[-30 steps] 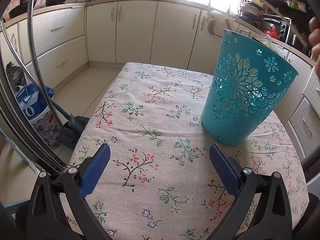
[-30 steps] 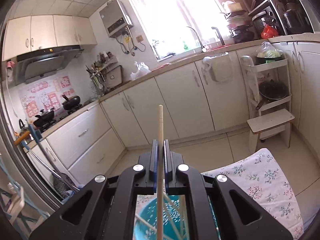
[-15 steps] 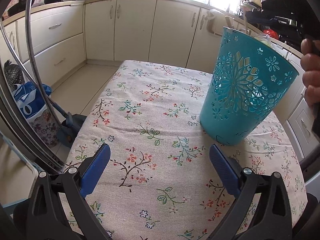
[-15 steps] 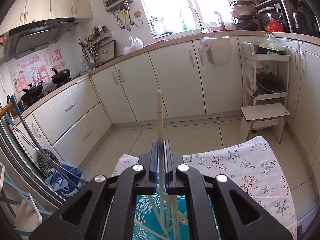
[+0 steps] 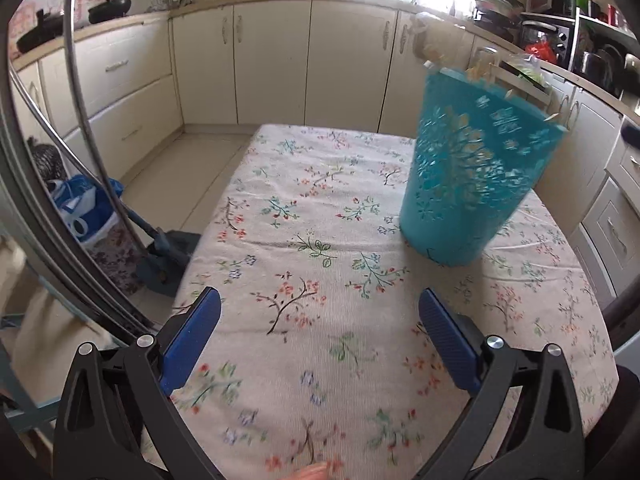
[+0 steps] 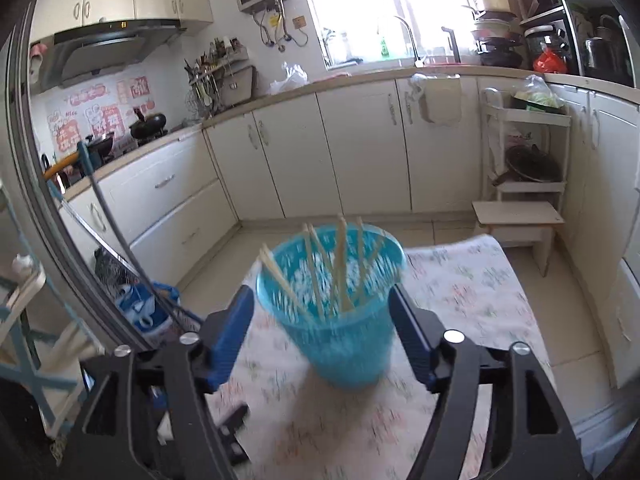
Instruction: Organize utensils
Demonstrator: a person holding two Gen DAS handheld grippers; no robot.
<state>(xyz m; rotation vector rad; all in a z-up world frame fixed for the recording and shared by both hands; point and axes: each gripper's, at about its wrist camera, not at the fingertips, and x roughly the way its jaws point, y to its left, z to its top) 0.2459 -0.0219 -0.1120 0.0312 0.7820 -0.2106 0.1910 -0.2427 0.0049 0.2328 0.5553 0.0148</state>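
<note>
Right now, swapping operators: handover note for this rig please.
Left gripper: open, empty, above the floral tablecloth.
Right gripper: open, empty, facing the teal basket.
Chopsticks: several standing loose in the basket, leaning on its rim.
Done: chopsticks are in the basket; none lie on the visible cloth.
Left: check off-camera for other utensils; the frames are blurred.

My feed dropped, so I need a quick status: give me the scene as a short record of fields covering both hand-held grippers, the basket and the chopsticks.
left hand-held gripper: open, holds nothing, over the tablecloth
right hand-held gripper: open, holds nothing, fingers either side of the basket in view
basket: teal, upright on the tablecloth, blurred
chopsticks: several inside the basket, leaning, tips above the rim
loose utensils on table: none visible
</note>
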